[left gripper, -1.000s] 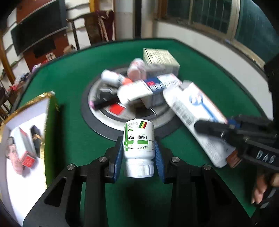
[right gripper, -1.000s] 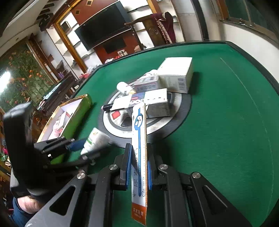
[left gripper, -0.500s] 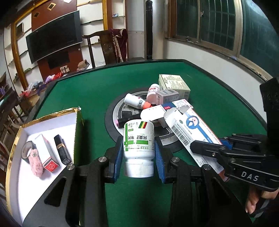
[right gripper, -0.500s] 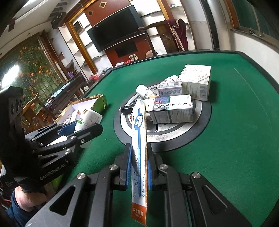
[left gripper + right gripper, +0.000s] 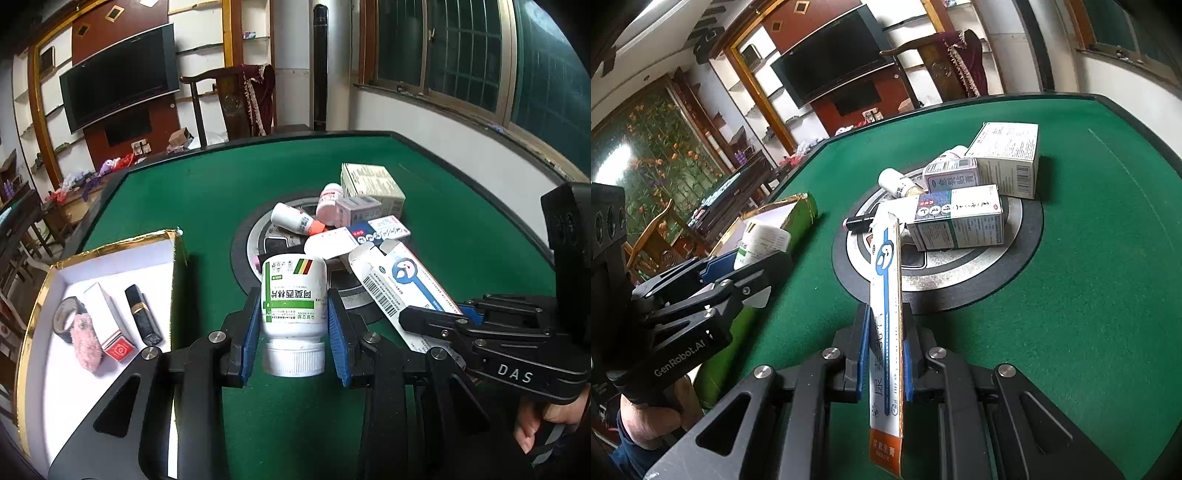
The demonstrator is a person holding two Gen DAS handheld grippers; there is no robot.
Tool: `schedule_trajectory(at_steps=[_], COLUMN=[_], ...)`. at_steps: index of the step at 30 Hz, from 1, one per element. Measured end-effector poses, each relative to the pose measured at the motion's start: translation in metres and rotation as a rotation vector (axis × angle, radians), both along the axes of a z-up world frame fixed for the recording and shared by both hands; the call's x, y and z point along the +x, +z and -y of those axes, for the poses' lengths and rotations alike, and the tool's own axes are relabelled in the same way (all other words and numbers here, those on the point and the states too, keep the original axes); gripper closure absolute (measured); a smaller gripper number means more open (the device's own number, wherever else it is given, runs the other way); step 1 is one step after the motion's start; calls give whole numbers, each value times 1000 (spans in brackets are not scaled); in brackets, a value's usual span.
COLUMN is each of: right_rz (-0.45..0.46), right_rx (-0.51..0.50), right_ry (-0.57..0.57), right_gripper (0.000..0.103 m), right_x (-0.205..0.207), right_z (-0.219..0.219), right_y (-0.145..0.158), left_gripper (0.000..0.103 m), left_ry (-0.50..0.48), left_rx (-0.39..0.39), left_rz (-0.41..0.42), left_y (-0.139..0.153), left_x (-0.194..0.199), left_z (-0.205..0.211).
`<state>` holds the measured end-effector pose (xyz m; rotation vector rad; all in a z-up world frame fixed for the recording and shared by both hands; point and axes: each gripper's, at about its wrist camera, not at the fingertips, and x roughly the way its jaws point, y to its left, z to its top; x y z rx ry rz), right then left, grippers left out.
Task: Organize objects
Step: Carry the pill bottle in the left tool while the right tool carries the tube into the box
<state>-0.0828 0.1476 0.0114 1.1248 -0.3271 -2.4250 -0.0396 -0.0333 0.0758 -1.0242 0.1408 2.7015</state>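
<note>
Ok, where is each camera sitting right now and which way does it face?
Left wrist: on the left gripper, facing across the green table; shows its fingers on the white bottle, plus the right gripper.
Right wrist: on the right gripper, facing likewise; shows its fingers on the long carton, plus the left gripper.
Shared: the pile of medicine boxes.

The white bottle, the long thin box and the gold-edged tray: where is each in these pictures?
White bottle (image 5: 293, 299): left wrist view, on its green-printed label.
Long thin box (image 5: 886, 295): right wrist view, on its narrow blue-striped side.
Gold-edged tray (image 5: 110, 245): left wrist view, on its far gold rim.
</note>
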Motion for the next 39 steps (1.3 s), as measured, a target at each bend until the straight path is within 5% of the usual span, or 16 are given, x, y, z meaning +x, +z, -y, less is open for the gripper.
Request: schedule_trajectory(at_steps=[8,17,29,39], right_rz=[-28,-25,14,137], right_rx=[-52,-18,5,39], right_ry=[-23,92,216,278], right_gripper=[90,90,90,90], right_x=[2,-1,-5,-7], right_z=[21,102,206,247], right_y=[17,25,28,-6], left_gripper=[70,70,69,69], left_ry=[45,168,350,359], left_rx=[59,106,130,84], left_rz=[-49,-45,73,170], left_y=[19,22,-5,-27], left_x=[10,5,-8,-16], left_z=[39,107,205,217])
